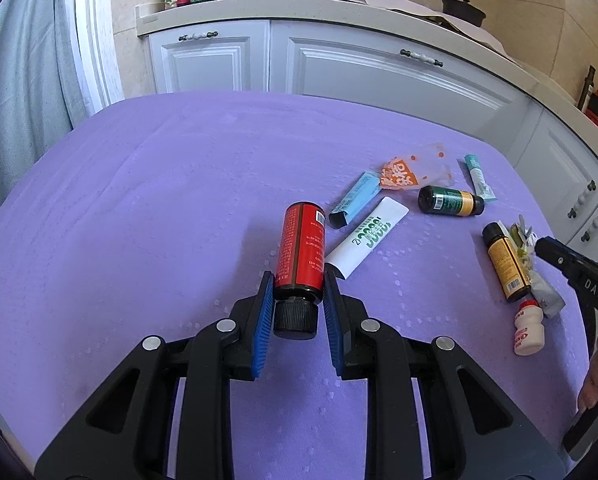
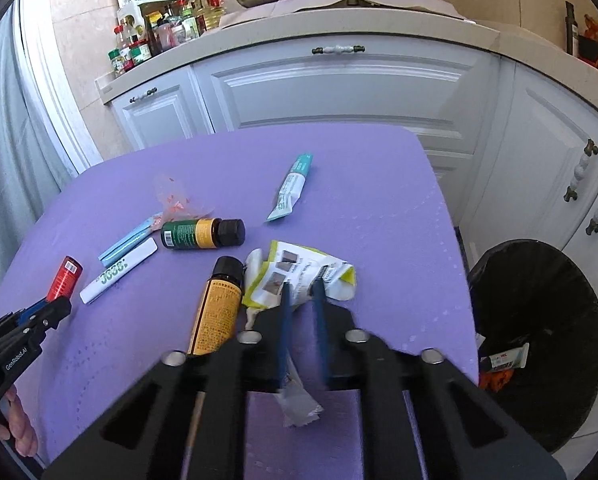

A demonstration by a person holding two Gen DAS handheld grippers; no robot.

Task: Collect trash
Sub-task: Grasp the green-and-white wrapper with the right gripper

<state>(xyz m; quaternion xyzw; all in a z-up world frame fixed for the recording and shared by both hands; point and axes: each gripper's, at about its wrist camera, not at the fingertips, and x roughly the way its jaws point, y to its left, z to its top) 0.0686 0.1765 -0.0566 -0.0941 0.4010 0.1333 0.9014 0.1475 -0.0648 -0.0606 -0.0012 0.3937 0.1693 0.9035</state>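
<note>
The red bottle (image 1: 302, 252) is clamped by the left gripper (image 1: 299, 286) on the purple desk (image 1: 159, 200), and the crumpled wrapper (image 2: 299, 276) is pinched by the right gripper (image 2: 302, 286). Only a few scraps are seen in the black bin (image 2: 539, 292) beside the desk, so the task is judged barely begun. Two more bottles, tubes and packets are left on the desk.

Three dark bottles (image 1: 301, 254), one white bottle (image 1: 529, 333), two tubes (image 1: 366, 239), three wrappers (image 2: 299, 276).
</note>
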